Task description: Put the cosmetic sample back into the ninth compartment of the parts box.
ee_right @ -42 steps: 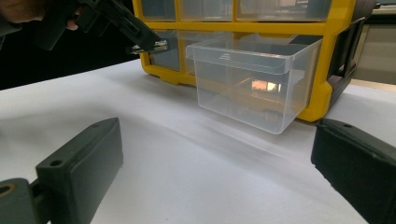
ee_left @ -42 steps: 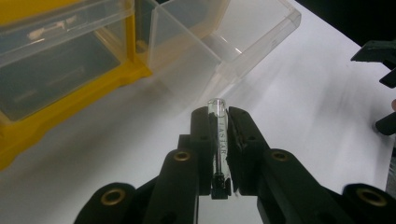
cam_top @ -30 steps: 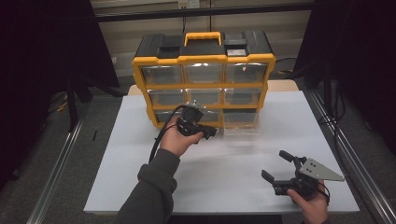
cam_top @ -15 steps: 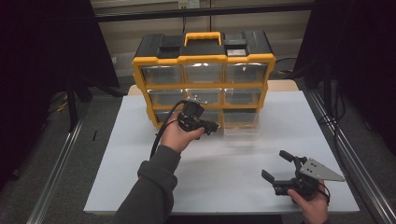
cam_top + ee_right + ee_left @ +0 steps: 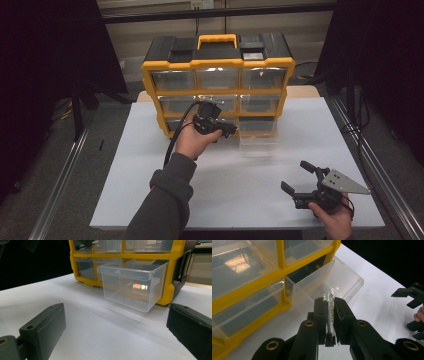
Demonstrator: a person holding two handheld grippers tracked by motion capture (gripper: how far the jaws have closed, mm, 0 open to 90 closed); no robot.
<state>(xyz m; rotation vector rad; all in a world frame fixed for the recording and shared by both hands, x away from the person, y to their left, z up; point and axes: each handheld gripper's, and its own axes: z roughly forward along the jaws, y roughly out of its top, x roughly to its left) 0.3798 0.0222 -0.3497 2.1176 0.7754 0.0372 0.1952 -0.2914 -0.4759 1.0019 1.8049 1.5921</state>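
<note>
The left gripper (image 5: 329, 315) is clamped on a slim clear glass tube (image 5: 328, 315), whose long axis runs along the jaws, open end pointing ahead toward the pulled-out clear plastic drawer (image 5: 332, 281) of the yellow organizer (image 5: 218, 85). The right gripper (image 5: 299, 180) rests spread wide, empty, on the white table (image 5: 250, 165).
</note>
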